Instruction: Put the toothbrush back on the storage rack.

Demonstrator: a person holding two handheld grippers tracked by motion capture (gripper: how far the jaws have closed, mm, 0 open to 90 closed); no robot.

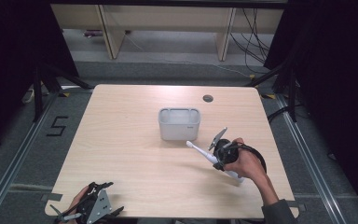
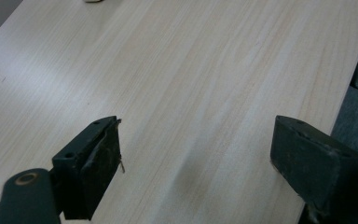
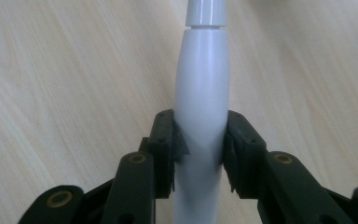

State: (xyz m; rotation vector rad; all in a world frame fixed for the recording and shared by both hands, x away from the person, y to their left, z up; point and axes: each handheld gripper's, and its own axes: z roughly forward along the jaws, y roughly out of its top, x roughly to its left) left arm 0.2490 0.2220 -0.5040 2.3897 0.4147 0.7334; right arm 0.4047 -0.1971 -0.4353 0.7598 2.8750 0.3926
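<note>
Clamping the white electric toothbrush [image 3: 200,116] in the right gripper [image 1: 221,154], long axis running straight ahead past the jaws toward the grey bin [image 1: 179,124], left gripper [image 2: 196,163] idling wide open, well apart

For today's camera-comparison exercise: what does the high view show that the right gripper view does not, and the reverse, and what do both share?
High view alone: the grey bin, the left gripper at the table's near edge, a round hole, the floor.

Right gripper view alone: close up, both jaws pressed against the white handle's sides.

Both: the right gripper shut on the white toothbrush, above the wooden table.
</note>
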